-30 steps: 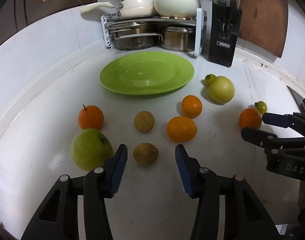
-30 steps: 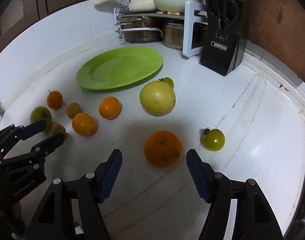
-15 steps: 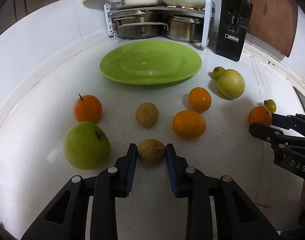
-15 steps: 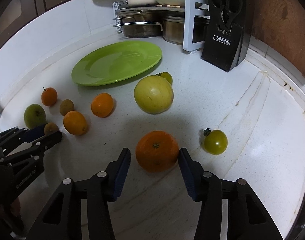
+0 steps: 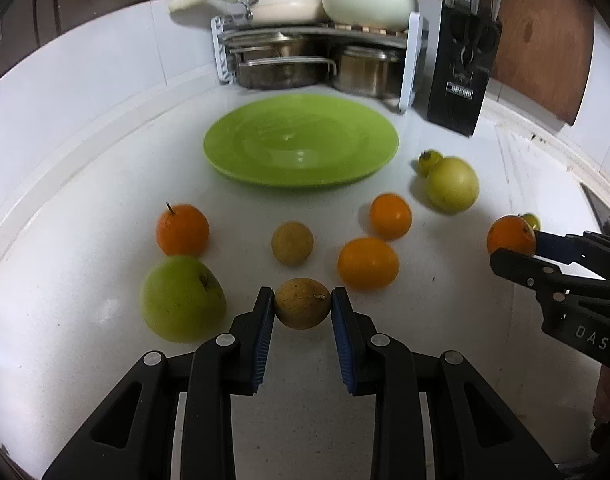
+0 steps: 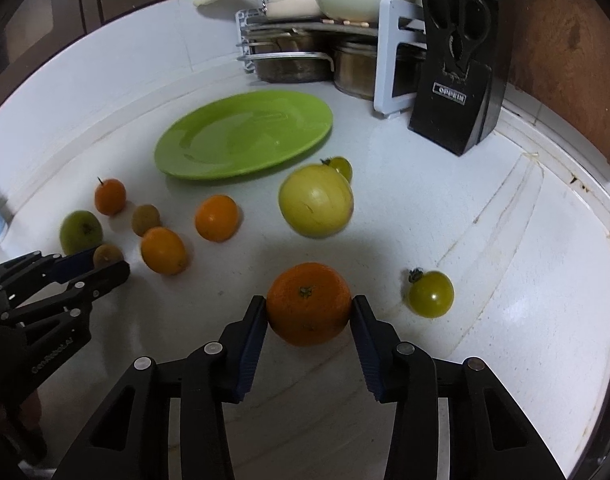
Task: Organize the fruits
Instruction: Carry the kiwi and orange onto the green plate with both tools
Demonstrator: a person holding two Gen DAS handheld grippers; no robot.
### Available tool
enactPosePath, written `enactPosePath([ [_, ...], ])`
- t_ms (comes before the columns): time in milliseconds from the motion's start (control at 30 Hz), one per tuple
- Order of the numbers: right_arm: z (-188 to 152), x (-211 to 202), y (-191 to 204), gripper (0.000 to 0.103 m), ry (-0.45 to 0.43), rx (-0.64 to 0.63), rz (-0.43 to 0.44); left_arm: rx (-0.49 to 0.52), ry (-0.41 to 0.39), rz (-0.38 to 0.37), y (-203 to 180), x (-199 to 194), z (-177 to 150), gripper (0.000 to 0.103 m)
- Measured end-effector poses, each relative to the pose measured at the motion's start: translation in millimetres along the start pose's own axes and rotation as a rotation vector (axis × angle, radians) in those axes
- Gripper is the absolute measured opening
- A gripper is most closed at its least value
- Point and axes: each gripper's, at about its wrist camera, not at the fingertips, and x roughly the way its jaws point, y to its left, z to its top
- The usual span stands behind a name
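Observation:
My left gripper point(image 5: 302, 294) is shut on a small round brown fruit point(image 5: 302, 310) low over the white counter, next to a green apple point(image 5: 181, 298). The jaws of my right gripper point(image 6: 309, 300) are closing, and both pads touch the sides of an orange point(image 6: 308, 314). A bare green plate point(image 5: 301, 144) lies farther back. Between the plate and the grippers sit a stemmed orange point(image 5: 181, 230), a second brown fruit point(image 5: 292, 243), two oranges point(image 5: 367, 263), a large yellow fruit point(image 5: 451, 184) and a small green tomato point(image 5: 429, 160). Another green tomato point(image 6: 431, 294) lies right of the held orange.
A rack of steel pots point(image 5: 317, 60) with cream cookware on top stands in the back corner. A black knife block point(image 5: 463, 76) is to its right. The white wall curves round the counter's left side, and a brown board leans at the far right.
Both grippers went from wide open to closed round their fruit: the left on the brown fruit, the right on the orange. Neither hand has shifted much.

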Motion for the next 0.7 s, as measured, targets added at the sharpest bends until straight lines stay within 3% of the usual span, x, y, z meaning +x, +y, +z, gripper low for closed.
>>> enactPosePath([
  [367,30,-24,16,0.044,-0.087,-0.045,0.060,-0.035,-0.079,-0.018,12,-28,31,0.029],
  [700,81,-7,24,0.044,-0.130,-0.085,0.136,-0.033,-0.102,-0.050,33,-22,76,0.029],
])
